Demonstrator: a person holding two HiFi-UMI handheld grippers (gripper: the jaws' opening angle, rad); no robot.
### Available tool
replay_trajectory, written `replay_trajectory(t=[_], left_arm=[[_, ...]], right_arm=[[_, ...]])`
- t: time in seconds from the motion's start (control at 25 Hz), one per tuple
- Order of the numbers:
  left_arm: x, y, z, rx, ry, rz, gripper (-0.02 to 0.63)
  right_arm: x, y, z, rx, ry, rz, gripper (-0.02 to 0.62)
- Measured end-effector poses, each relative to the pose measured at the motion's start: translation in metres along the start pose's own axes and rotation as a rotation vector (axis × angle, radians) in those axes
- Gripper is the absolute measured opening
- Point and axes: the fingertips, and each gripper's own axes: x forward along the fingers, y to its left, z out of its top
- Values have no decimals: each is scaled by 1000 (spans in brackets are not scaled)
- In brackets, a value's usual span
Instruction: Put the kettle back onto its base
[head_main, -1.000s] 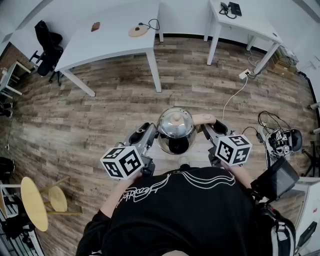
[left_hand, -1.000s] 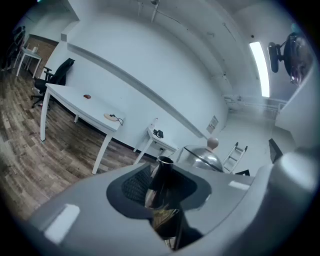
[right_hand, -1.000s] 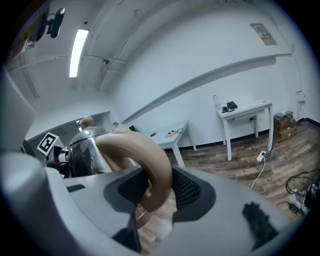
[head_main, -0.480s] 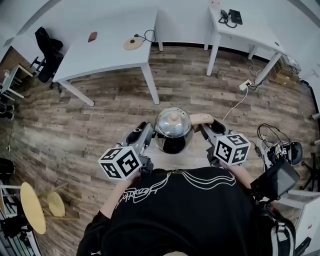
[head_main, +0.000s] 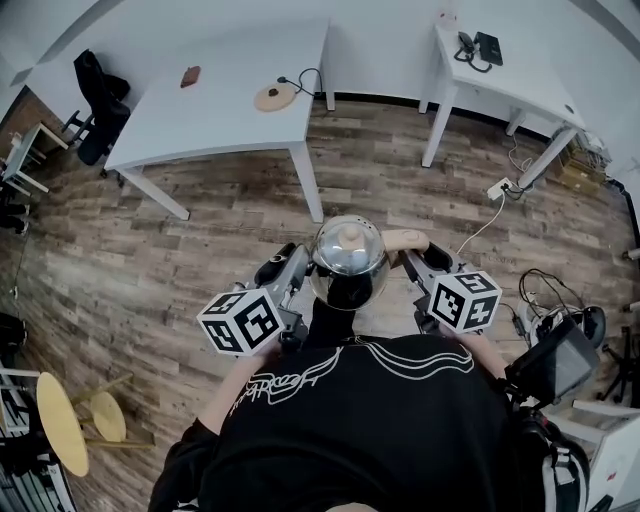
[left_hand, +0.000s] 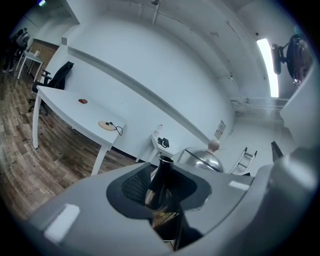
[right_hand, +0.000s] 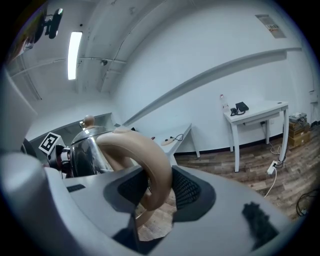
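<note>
A shiny steel kettle (head_main: 349, 258) with a round knob on its lid hangs over the wood floor, carried between both grippers. My left gripper (head_main: 300, 272) is shut on the kettle's dark spout (left_hand: 161, 176), with the lid (left_hand: 202, 161) showing beyond it. My right gripper (head_main: 416, 262) is shut on the beige loop handle (right_hand: 152, 162), and the steel body (right_hand: 87, 147) sits to its left. The round tan base (head_main: 275, 97) with its black cord lies on a white table (head_main: 200, 115) ahead. The base (left_hand: 106, 125) also shows in the left gripper view and, small, as a disc (right_hand: 168, 141) in the right one.
A small brown object (head_main: 189, 76) lies on the same table. A second white table (head_main: 500, 75) with a black phone (head_main: 480, 45) stands at the right. A black chair (head_main: 100, 95) is at the far left, yellow stools (head_main: 60, 420) at lower left, and a power strip (head_main: 498, 187) lies on the floor.
The white table with the base has come nearer in the head view as the person walks toward it. Both grippers keep their hold on the kettle.
</note>
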Motion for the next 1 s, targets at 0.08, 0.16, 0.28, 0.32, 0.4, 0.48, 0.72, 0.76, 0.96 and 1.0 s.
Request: replay_trajectory(t=[0.08, 0.16, 0.28, 0.32, 0.4, 0.48, 0.72, 0.76, 0.96, 1.0], left_arm=[[20, 13, 12, -5, 8, -14, 94], [44, 28, 26, -11, 20, -26, 94], [83, 54, 51, -20, 40, -37, 94], [96, 64, 61, -22, 46, -38, 94], [122, 85, 82, -24, 52, -39, 94], [144, 108, 106, -25, 53, -38, 94], [190, 179, 175, -23, 20, -34, 94], [197, 188, 184, -22, 15, -33, 94], [218, 221, 215, -33, -4, -29, 94], [219, 224, 218, -34, -7, -27, 94]], right_arm=[[20, -9, 9, 1, 0, -15, 147], [43, -20, 18, 7, 7, -31, 147], [85, -36, 36, 21, 20, -53, 147], [101, -41, 43, 25, 25, -57, 147], [134, -50, 58, 31, 35, -63, 147], [172, -56, 75, 32, 37, -64, 147], [275, -55, 121, -8, 48, -41, 148], [288, -55, 128, -14, 51, -39, 148], [334, -53, 149, -38, 57, -27, 148], [338, -52, 150, -40, 58, -21, 147]])
